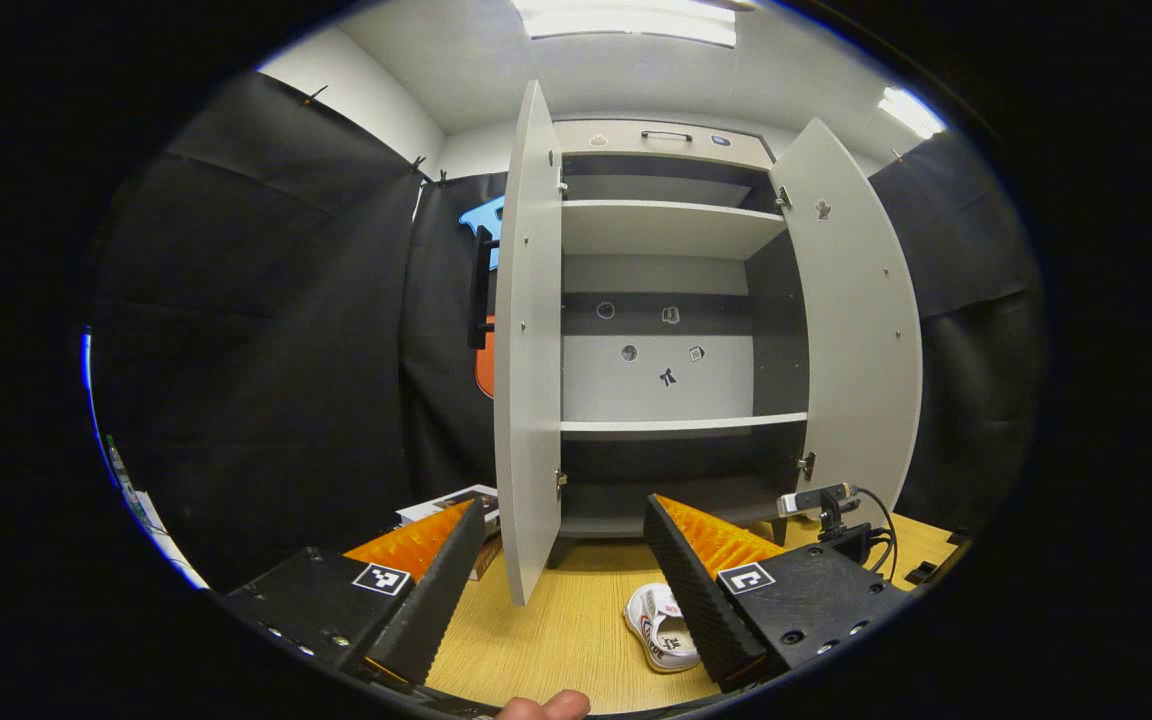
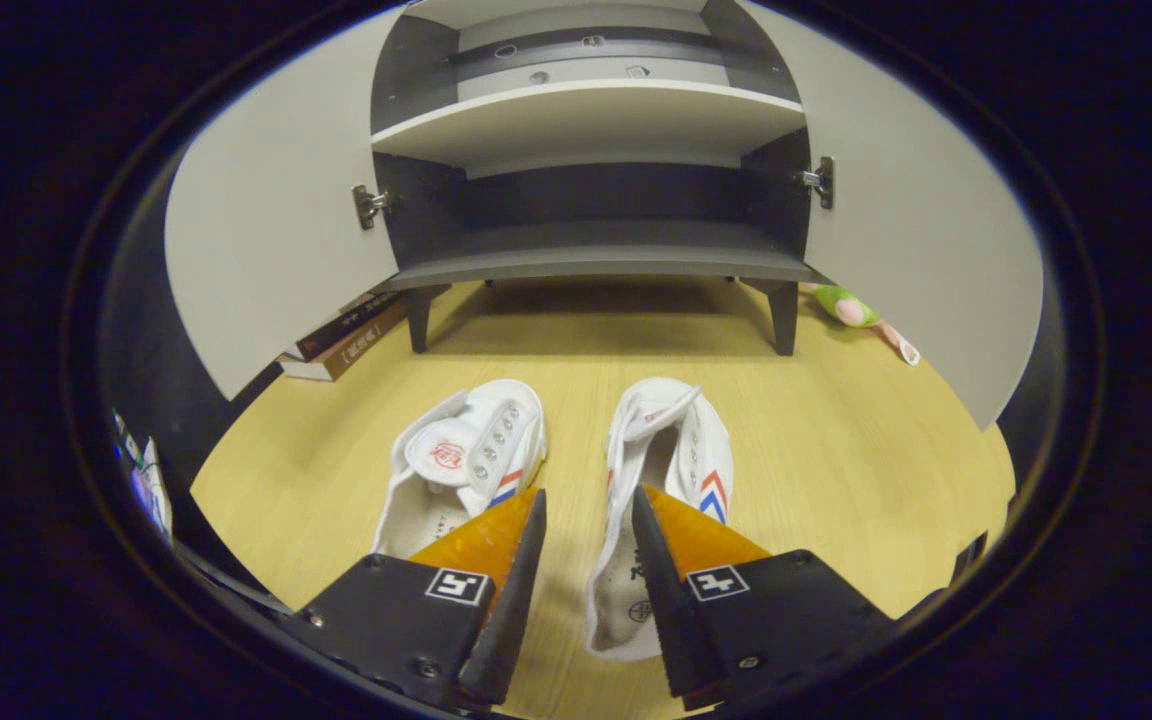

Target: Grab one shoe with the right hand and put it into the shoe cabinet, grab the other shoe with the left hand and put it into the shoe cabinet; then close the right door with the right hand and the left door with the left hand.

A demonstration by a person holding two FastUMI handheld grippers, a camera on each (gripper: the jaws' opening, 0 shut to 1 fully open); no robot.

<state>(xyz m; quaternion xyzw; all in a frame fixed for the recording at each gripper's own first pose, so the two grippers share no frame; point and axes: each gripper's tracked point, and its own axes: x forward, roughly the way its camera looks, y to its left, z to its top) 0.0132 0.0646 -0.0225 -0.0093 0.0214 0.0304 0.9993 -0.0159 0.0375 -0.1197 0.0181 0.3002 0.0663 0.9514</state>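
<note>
On both white shoes, red emblems, lettering perhaps illegible.

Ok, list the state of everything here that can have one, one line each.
Left door: open.
Right door: open.
Bottom compartment: no shoe in it.
Left shoe: on the table, upright, not held.
Right shoe: on the table, upright; right gripper open, one finger on each side of its near wall.
Left gripper: open, holding nothing.
</note>
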